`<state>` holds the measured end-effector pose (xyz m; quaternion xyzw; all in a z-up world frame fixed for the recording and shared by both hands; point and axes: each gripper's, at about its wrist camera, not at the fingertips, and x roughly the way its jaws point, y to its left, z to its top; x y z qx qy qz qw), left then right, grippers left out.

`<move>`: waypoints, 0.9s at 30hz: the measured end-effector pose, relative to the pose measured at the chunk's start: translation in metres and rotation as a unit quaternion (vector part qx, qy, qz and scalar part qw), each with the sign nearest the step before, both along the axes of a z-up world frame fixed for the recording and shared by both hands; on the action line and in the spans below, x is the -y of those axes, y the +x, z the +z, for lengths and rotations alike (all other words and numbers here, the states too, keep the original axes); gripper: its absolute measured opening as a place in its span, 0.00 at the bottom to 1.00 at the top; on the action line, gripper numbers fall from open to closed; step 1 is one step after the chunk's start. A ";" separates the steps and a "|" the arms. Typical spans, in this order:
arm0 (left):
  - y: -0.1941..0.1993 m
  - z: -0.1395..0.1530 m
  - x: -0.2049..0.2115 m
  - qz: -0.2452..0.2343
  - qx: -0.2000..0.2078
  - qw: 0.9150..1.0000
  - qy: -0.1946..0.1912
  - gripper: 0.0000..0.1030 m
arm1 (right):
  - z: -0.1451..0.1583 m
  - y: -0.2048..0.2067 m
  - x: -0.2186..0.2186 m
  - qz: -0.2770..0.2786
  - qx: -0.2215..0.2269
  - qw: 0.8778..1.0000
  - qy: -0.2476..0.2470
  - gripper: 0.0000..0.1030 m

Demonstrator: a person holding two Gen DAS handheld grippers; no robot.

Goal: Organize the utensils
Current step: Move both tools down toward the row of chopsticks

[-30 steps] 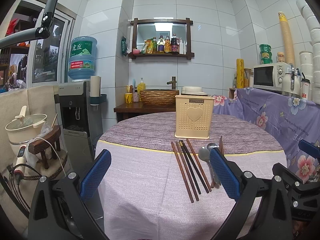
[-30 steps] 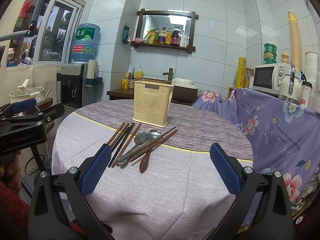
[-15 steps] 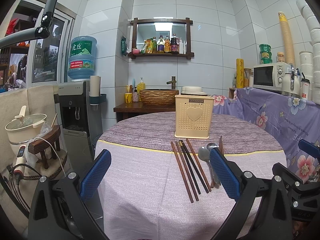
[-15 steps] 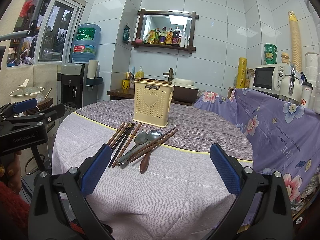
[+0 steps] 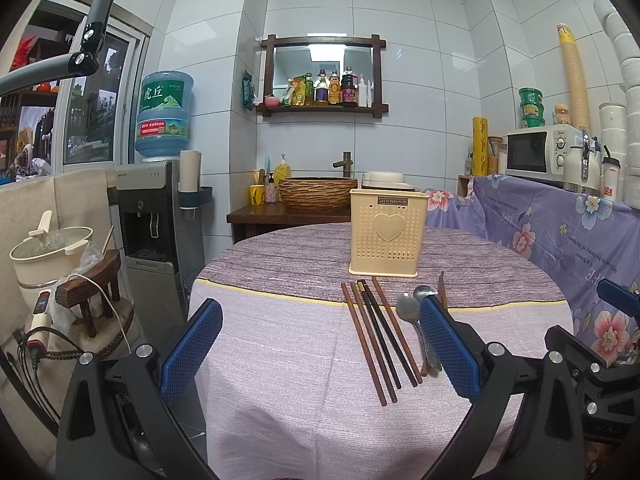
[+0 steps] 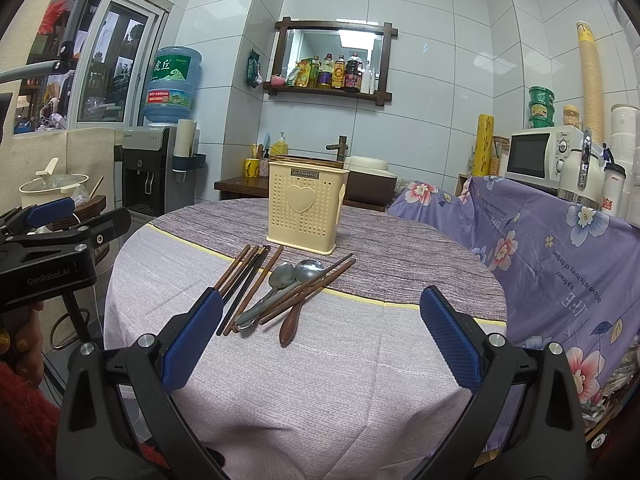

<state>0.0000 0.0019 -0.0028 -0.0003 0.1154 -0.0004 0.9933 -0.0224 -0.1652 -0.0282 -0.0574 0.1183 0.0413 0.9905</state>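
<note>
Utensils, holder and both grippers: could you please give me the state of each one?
Utensil holder: upright, nothing visible inside.
Chopsticks: lying loose on tablecloth.
Metal spoons: lying flat, side by side.
Left gripper: open, empty.
Right gripper: open, empty.

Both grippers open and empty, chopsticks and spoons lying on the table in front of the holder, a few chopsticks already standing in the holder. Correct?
Not quite. In the right wrist view the holder shows nothing standing in it; all chopsticks and spoons lie on the table. The rest holds.
</note>
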 end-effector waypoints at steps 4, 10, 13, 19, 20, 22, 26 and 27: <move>0.001 0.000 0.000 0.000 0.000 1.000 0.000 0.95 | 0.000 0.000 0.000 0.000 -0.001 1.000 0.001 0.95; 0.002 -0.009 0.004 -0.002 -0.005 1.000 0.001 0.95 | -0.001 0.001 0.000 0.000 -0.003 1.000 0.001 0.95; 0.006 -0.012 0.002 0.000 -0.014 1.000 0.003 0.95 | -0.002 0.004 0.002 -0.004 -0.011 1.000 0.002 0.95; 0.027 -0.018 -0.008 0.001 -0.061 0.998 -0.005 0.95 | -0.006 0.018 0.009 -0.023 -0.030 0.999 -0.012 0.95; 0.032 -0.020 -0.011 -0.001 -0.070 0.998 -0.007 0.95 | -0.007 0.023 0.010 -0.031 -0.034 0.999 -0.018 0.95; 0.040 -0.020 -0.013 -0.004 -0.083 0.997 -0.007 0.95 | -0.008 0.035 0.015 -0.045 -0.050 0.997 -0.027 0.95; 0.062 -0.021 -0.015 -0.022 -0.108 0.994 0.011 0.95 | -0.008 0.064 0.032 -0.065 -0.092 0.994 -0.015 0.95; 0.069 -0.021 -0.015 -0.024 -0.114 0.993 0.015 0.95 | -0.010 0.072 0.034 -0.063 -0.101 0.993 -0.012 0.95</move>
